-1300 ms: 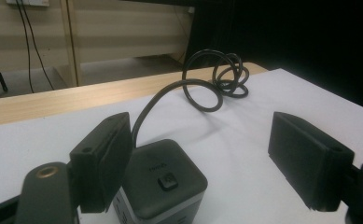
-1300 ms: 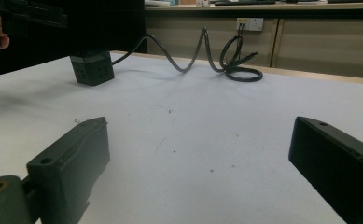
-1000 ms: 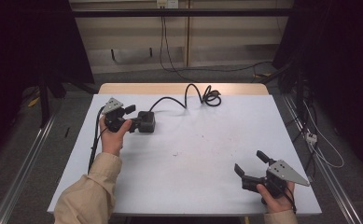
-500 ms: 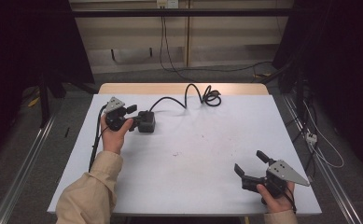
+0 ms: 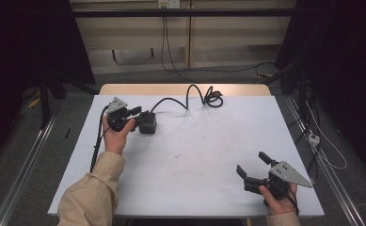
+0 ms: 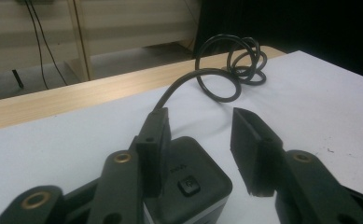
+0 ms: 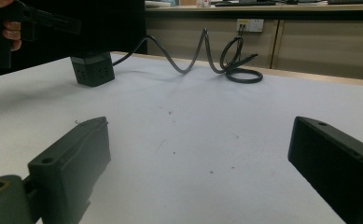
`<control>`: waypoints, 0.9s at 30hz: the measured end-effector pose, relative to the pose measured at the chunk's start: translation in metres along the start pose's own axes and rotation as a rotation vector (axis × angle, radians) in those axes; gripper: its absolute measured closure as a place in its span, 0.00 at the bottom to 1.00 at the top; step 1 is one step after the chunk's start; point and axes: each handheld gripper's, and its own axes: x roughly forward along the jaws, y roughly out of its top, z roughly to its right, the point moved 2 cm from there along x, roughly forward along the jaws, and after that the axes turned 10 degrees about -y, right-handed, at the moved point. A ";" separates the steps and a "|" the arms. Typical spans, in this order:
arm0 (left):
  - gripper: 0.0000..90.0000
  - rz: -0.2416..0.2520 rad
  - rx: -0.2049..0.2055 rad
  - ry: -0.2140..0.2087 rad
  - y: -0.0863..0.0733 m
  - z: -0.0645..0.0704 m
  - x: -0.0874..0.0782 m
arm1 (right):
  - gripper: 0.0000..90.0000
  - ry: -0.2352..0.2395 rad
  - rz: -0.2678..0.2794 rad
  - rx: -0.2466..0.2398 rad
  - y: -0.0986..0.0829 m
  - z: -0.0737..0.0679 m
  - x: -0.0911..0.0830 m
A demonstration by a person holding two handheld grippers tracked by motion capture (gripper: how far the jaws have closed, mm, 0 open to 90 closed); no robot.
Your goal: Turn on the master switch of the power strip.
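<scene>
Item: cube (image 5: 147, 122), black power block, table (image 5: 199, 155) at ten o'clock. Cord (image 5: 190, 96) trails to twelve. Likely rigid, compact, moderately heavy, smooth-sided; best gripped across flat side walls, clear of the stiff cord.
Left gripper (image 6: 202, 149): jaws part-open, straddling the cube's top, not clamped.
Right gripper (image 5: 253, 165): five o'clock, jaws wide, empty.

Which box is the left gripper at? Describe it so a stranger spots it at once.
On the white table, look to the far left part. The small black cube power strip sits at the left gripper, a power button on top; its thick black cable coils away toward the table's far edge.
</scene>
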 end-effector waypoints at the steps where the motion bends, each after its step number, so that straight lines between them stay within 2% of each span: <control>1: 0.65 0.000 -0.002 -0.001 0.000 0.000 0.000 | 0.06 0.000 0.000 0.000 0.000 0.000 0.000; 11: 0.73 -0.003 -0.014 0.006 -0.001 -0.002 0.001 | 0.06 0.001 0.000 0.000 0.000 0.000 0.000; 17: 0.76 -0.010 -0.005 0.006 -0.001 -0.003 0.002 | 0.06 0.001 -0.001 0.000 0.000 0.000 0.000; 27: 0.82 -0.006 -0.024 0.007 -0.002 -0.004 0.003 | 0.06 0.002 -0.001 0.001 0.000 0.000 0.000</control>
